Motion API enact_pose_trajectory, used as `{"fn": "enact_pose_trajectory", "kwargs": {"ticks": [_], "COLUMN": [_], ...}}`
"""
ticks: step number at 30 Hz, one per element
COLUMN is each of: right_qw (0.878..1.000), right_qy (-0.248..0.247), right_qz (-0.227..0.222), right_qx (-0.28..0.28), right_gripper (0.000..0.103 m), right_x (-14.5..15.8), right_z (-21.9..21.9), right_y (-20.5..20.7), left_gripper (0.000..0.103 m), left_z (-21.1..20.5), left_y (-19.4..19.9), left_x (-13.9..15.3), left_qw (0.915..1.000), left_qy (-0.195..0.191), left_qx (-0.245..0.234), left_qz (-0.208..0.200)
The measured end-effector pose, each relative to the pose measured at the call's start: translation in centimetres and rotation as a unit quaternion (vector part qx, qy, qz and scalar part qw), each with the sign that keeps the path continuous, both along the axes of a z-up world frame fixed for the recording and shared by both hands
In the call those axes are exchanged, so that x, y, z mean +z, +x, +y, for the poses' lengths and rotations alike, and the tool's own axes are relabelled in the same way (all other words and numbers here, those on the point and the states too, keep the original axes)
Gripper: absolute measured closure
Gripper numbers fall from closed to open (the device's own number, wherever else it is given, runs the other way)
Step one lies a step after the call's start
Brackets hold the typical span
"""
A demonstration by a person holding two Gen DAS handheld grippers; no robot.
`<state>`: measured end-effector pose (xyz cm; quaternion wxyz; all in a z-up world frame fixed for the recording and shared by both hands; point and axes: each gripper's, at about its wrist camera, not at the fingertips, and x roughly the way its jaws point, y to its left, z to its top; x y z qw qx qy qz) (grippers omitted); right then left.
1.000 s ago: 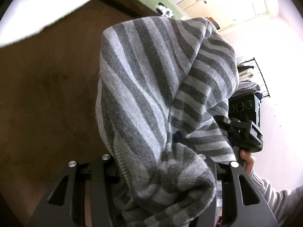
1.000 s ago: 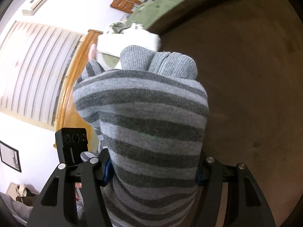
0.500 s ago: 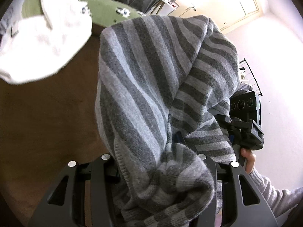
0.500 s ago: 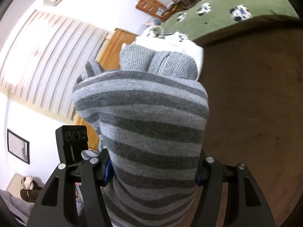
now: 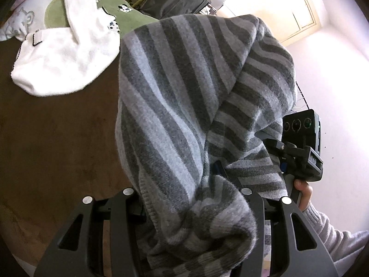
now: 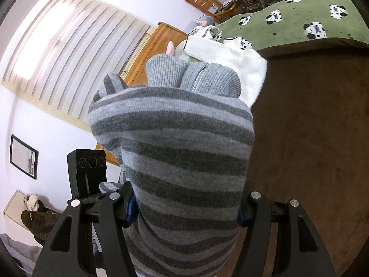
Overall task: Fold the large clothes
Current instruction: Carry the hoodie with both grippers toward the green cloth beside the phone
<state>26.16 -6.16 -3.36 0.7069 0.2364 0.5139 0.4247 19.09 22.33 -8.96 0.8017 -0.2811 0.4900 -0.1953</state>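
Observation:
A grey striped knit sweater [image 5: 180,106] hangs lifted above the brown bed surface [image 5: 53,138], bunched thick between both grippers. My left gripper [image 5: 184,203] is shut on a wad of its fabric, fingertips buried in the folds. In the right wrist view, my right gripper [image 6: 184,210] is shut on another thick bundle of the sweater [image 6: 175,143], with its ribbed cuff or collar [image 6: 193,78] at the top. The right gripper's body [image 5: 299,147] and the hand holding it [image 5: 304,194] show at the right of the left wrist view.
A white fleecy garment [image 5: 66,53] lies at the far side of the brown surface, against a green panda-print blanket [image 6: 288,23]. A wooden wardrobe [image 6: 150,53] and blinds [image 6: 69,53] stand beyond. The left gripper's device [image 6: 88,173] shows at lower left.
Both grippers have risen with the sweater still in their grip. The view tilted up, bringing the white garment, green blanket and more of the room into sight.

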Motion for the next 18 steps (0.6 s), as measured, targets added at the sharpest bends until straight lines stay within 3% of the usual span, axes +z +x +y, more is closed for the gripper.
{"fn": "enact_pose_trajectory", "kwargs": {"ticks": [8,18], "right_qw": [0.998,0.994], "right_qy": [0.001,0.002], "right_qz": [-0.016,-0.013], "right_qx": [0.057,0.113], "right_gripper": [0.041,0.041], "right_x": [0.9,-0.1], "right_z": [5.6,20.1], "right_y": [1.6,1.1], "left_gripper": [0.055,0.054], "left_z": [3.2,15.2], "left_y": [-2.5,-5.4], "left_x": [1.8,1.0], "left_qw": [0.9987,0.9938], "left_qy": [0.002,0.01], "left_qx": [0.049,0.109], "left_qz": [-0.016,-0.023]}}
